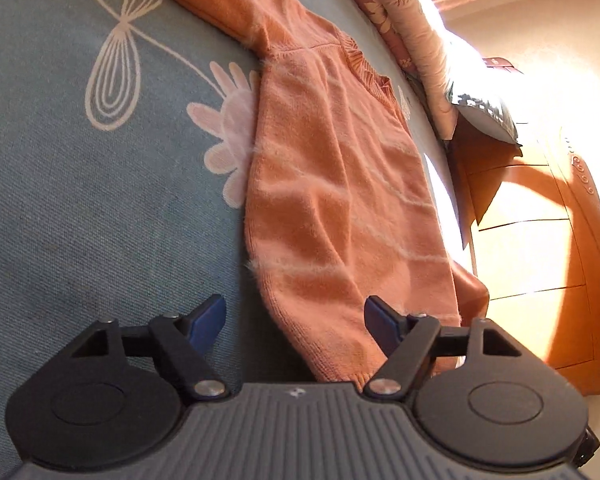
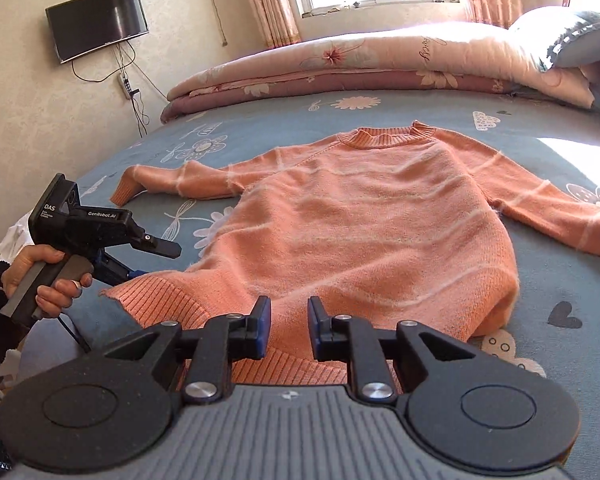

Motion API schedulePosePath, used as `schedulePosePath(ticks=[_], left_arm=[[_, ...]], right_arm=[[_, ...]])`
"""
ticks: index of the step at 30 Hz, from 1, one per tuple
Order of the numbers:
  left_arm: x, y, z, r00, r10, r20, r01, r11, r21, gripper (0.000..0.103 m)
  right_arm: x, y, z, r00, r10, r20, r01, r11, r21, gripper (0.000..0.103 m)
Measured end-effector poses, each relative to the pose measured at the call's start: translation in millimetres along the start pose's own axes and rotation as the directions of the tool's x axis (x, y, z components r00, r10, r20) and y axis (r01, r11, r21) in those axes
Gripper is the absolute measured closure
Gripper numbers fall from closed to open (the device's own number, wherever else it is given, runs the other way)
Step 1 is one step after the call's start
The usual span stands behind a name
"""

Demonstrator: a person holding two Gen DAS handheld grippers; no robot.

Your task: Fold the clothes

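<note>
Left wrist view has the left gripper [image 1: 294, 322] spread wide and empty over the orange sweater's [image 1: 340, 208] hem corner on the blue bedsheet [image 1: 80, 200]. Right wrist view alone shows the sweater lying flat, sleeves out, unfolded; the right gripper [image 2: 288, 328] hovers part-open and empty above the hem, so gripping it seems next.

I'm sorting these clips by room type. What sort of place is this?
Most likely a home bedroom: an orange sweater lies spread on a bed with a blue flower-print sheet, a folded quilt and a pillow behind it, and a wall-mounted TV.
</note>
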State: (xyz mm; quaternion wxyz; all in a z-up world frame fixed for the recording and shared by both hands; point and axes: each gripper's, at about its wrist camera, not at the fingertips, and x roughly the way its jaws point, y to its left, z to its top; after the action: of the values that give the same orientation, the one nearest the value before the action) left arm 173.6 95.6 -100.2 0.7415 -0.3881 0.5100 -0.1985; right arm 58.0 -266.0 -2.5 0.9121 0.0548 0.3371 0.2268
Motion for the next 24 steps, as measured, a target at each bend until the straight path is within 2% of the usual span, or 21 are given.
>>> schedulePosePath(ticks=[4, 19, 20, 21, 23, 24], left_arm=[[13.3, 0.3, 1.1, 0.999, -0.048, 0.013, 0.048, 0.998, -0.030, 0.028], [44.6, -5.4, 30.8, 0.988, -0.110, 0.109, 0.112, 0.993, -0.019, 0.029], [46.7, -5.8, 32.8, 0.987, -0.114, 0.116, 0.117, 0.993, -0.018, 0.037], [45.7, -2.6, 32.2, 0.986, -0.119, 0.117, 0.122, 0.992, -0.021, 0.050], [42.0, 5.8, 29.7, 0.985, -0.131, 0.115, 0.135, 0.990, -0.030, 0.065], [40.1, 10.0, 28.4, 0.984, -0.136, 0.115, 0.141, 0.989, -0.034, 0.066]], right_arm=[[-1.6, -6.9, -5.1, 1.000, -0.012, 0.003, 0.012, 1.000, 0.017, 0.076], [2.6, -22.2, -14.2, 1.000, -0.028, 0.003, 0.028, 0.997, 0.077, 0.076], [2.0, -22.6, -15.1, 1.000, -0.028, 0.002, 0.028, 0.997, 0.078, 0.076], [1.5, -23.0, -16.0, 1.000, -0.029, 0.002, 0.028, 0.997, 0.079, 0.075], [0.8, -24.2, -17.8, 1.000, -0.029, 0.001, 0.029, 0.996, 0.082, 0.071], [1.1, -25.3, -18.8, 1.000, -0.029, -0.001, 0.029, 0.996, 0.086, 0.070]])
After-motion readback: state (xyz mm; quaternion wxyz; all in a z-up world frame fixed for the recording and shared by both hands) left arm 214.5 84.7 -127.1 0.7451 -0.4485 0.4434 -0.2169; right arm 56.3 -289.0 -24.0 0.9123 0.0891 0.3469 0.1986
